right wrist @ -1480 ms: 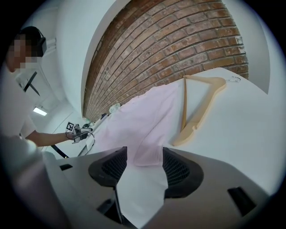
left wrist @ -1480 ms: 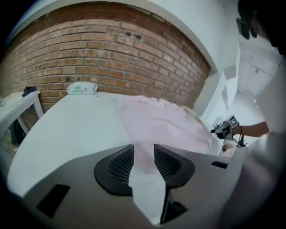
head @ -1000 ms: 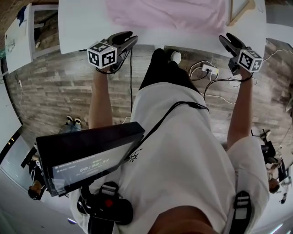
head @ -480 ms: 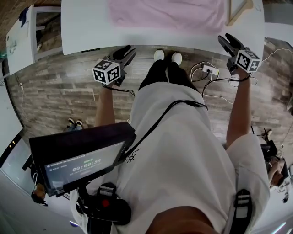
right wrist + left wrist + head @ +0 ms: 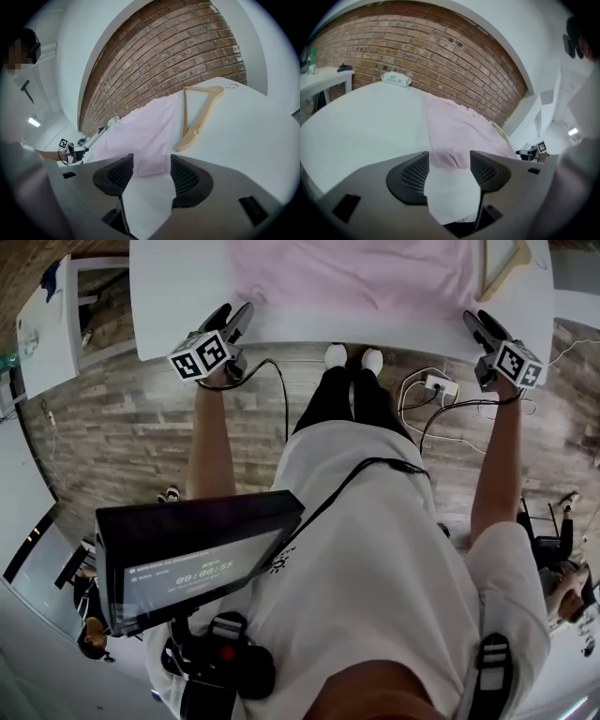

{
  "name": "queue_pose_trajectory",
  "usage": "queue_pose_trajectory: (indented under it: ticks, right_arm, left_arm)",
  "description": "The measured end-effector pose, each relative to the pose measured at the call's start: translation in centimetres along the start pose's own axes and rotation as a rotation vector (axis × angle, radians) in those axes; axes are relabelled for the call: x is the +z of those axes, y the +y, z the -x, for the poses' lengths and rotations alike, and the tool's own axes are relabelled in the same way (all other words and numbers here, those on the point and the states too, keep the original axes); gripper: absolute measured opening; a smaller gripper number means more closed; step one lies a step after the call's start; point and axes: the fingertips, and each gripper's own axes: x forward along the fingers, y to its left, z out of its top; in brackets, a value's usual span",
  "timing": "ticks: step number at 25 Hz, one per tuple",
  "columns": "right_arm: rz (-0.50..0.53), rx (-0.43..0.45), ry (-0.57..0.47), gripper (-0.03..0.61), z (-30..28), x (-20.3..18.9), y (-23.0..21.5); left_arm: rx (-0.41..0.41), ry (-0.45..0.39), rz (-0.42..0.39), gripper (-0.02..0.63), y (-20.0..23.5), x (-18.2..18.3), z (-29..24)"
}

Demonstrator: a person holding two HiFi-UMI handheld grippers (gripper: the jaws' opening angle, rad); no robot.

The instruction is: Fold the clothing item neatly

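The garment (image 5: 347, 277) lies spread on the table (image 5: 178, 296), reaching almost to its near edge. A hanger (image 5: 193, 136) lies just right of it. A packet (image 5: 396, 78) sits toward the far edge, left of the garment, well apart

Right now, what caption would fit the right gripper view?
Open right gripper faces a pale pink cloth garment beside a wooden clothes hanger on a white table.

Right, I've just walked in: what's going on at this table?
A person stands at a white table holding two grippers. A pink garment lies flat on it, with a wooden hanger beside it. The left gripper, whose fingers have just been opening, and the right gripper are both open at the garment's near edge, gripping nothing. No fold is visible yet.
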Motion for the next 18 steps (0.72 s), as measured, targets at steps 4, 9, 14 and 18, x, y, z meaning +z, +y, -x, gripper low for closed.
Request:
queue_pose_trajectory:
  ticks: [4, 9, 14, 18]
  right_arm:
    - [0.005, -0.001, 0.017, 0.252, -1.4, 0.5, 0.2]
    - [0.009, 0.004, 0.036, 0.252, -1.6, 0.9, 0.6]
    - [-0.002, -0.003, 0.044, 0.088, -1.8, 1.2, 0.9]
    - [0.002, 0.023, 0.018, 0.035, -1.3, 1.3, 1.1]
  left_arm:
    - [-0.036, 0.037, 0.101, 0.256, 3.0, 1.2, -1.8]
    - [-0.065, 0.117, 0.091, 0.255, 3.1, 1.5, -3.4]
    - [-0.11, 0.15, 0.106, 0.112, 2.4, 2.0, -4.4]
    - [-0.162, 0.154, 0.075, 0.014, 1.3, 2.2, -4.3]
